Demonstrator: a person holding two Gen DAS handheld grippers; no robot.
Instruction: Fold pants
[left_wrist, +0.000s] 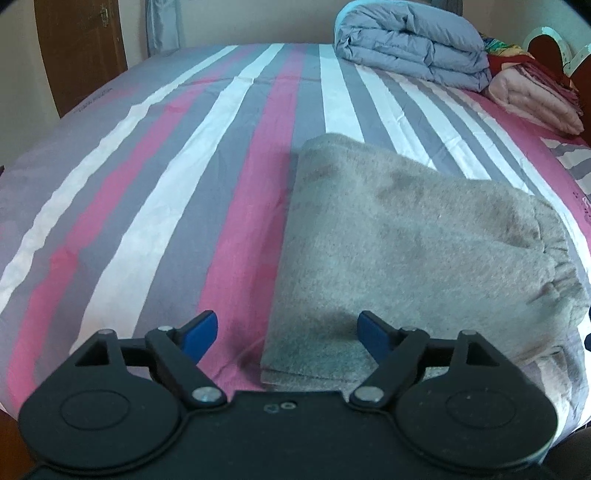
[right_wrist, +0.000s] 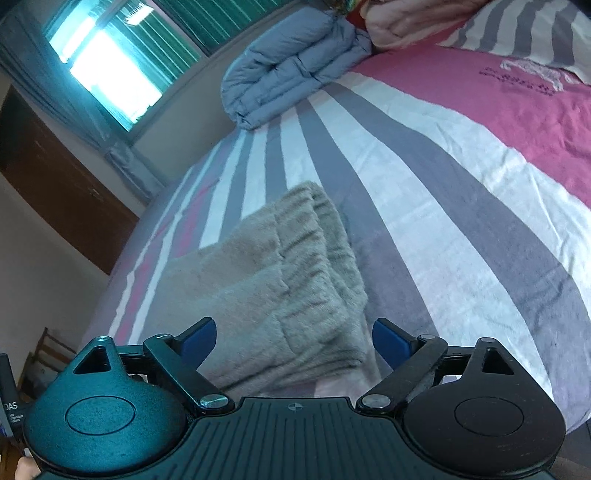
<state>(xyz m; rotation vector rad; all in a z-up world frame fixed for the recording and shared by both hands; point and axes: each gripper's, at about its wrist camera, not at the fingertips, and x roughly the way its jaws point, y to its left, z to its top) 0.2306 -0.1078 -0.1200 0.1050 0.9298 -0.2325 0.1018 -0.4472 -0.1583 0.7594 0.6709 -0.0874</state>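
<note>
Seeing both grippers spread wide w/ nothing held: my left gripper (left_wrist: 288, 332) and right gripper (right_wrist: 294, 338) hover just above the folded grey fleece pants (left_wrist: 406, 236), which lie on the pink, grey & white striped bedsheet (left_wrist: 166, 177).

**Count of things on and around the bed**

One pair of grey pants (left_wrist: 406, 251), folded into a single bundle, lies on one bed (left_wrist: 147, 184) with a striped sheet. Two grippers are in view, the left gripper (left_wrist: 286, 330) and the right gripper (right_wrist: 293, 338), each with two blue-tipped jaws standing apart. At the far end sit one folded blue-grey comforter (left_wrist: 410, 44) and one folded pink blanket (left_wrist: 532, 99). One window (right_wrist: 110, 62) shows, with one blue curtain (right_wrist: 125, 158).
</note>
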